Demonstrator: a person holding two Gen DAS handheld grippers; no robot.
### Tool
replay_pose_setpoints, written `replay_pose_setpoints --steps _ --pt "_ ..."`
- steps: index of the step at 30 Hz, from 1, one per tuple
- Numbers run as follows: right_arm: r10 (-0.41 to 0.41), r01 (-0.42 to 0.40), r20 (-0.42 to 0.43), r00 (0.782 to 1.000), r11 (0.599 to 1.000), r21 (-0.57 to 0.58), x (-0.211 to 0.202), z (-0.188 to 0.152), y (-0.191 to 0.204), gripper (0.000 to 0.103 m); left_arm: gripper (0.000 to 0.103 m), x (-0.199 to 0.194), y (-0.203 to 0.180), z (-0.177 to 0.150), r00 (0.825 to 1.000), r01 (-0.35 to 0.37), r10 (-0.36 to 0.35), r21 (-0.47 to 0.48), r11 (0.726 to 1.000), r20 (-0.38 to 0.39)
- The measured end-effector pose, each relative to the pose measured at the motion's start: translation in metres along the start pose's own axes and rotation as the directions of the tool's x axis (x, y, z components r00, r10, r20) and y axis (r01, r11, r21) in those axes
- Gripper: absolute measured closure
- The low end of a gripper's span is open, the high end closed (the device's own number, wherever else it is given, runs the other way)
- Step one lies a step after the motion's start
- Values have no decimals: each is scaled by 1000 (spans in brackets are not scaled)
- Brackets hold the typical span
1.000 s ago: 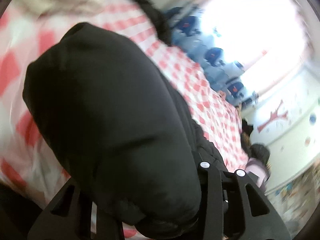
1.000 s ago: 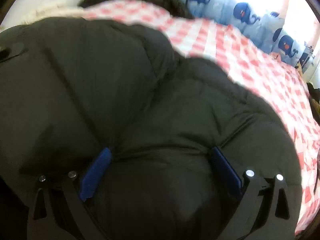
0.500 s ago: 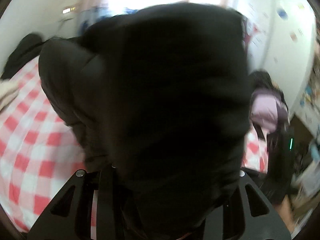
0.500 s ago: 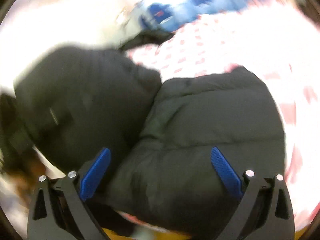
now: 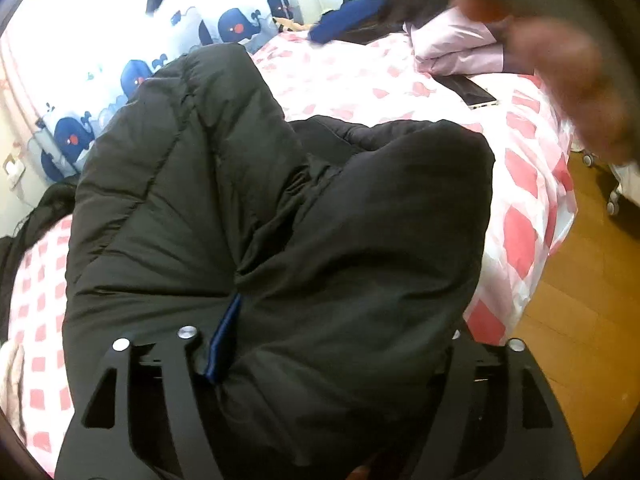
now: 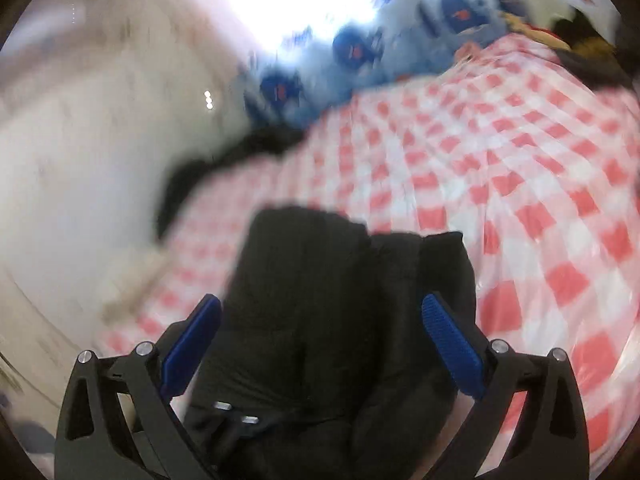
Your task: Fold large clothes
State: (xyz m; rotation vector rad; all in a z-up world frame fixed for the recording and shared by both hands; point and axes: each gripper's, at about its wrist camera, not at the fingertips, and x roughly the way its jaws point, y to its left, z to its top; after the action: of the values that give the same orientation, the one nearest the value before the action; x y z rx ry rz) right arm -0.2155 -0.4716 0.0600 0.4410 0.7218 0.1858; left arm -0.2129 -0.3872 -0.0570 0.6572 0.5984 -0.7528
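Note:
A black puffy jacket [image 5: 280, 220] lies bunched in two thick lobes on the red-and-white checked bed cover [image 5: 400, 80]. My left gripper [image 5: 328, 320] has its jaws opening with the right lobe between them. Its blue left pad [image 5: 224, 340] presses into the crease between the lobes, and the jacket hides the right finger. In the right wrist view my right gripper [image 6: 320, 312] stands open, its blue pads [image 6: 192, 344] wide apart above a narrower part of the jacket [image 6: 328, 320]. A blurred hand [image 5: 568, 72] shows at the upper right of the left view.
A folded pink garment [image 5: 452, 44] and a flat dark device [image 5: 472, 90] lie at the far end of the bed. Whale-print fabric [image 5: 140, 76] runs along the far side. Another dark garment [image 6: 224, 160] lies near the wall. The wooden floor [image 5: 560, 320] borders the bed's right edge.
The left gripper swung across with the lifted jacket and brought it down onto the bed. The right gripper pulled up and away, so less jacket fills its view.

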Motion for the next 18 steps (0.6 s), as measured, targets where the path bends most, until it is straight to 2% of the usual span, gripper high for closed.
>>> replay_pose_setpoints --steps 2,4,7,9,11,13,14,15,16,17,18 --pt "-82 76 -89 993 995 -70 29 -4 3 6 34 -2 -5 4 1000 12 -11 26 1000 -18" --pt "-204 180 -171 964 973 -147 59 -31 9 6 33 -15 -22 1 999 33 -31 52 998 -29" --pt "-184 169 -208 961 982 -85 53 -73 -12 6 32 -45 -8 -14 990 138 -137 49 989 -25" --pt "-176 170 -189 966 984 -48 41 -82 -20 6 32 -67 15 -22 976 216 -216 -23 976 -9" --pt "-168 167 -191 967 986 -21 35 -88 -24 6 32 -83 49 -29 956 293 -293 -128 947 21" --pt "-180 179 -201 963 984 -21 32 -89 -24 6 32 -93 98 -39 937 348 -340 -305 887 82" --pt "-187 186 -202 961 982 -25 29 -89 -23 6 28 -96 122 -50 934 356 -340 -379 854 111" --pt "-201 199 -204 958 979 -30 27 -90 -22 6 24 -98 147 -66 932 359 -331 -464 810 144" --pt "-209 207 -206 956 978 -32 26 -91 -22 6 20 -94 178 -78 934 353 -309 -572 740 178" --pt "-211 210 -211 954 977 -30 27 -92 -23 6 18 -87 199 -83 935 349 -298 -631 693 189" --pt "-209 210 -215 954 978 -22 29 -94 -25 6 18 -76 220 -96 940 333 -279 -708 624 196"
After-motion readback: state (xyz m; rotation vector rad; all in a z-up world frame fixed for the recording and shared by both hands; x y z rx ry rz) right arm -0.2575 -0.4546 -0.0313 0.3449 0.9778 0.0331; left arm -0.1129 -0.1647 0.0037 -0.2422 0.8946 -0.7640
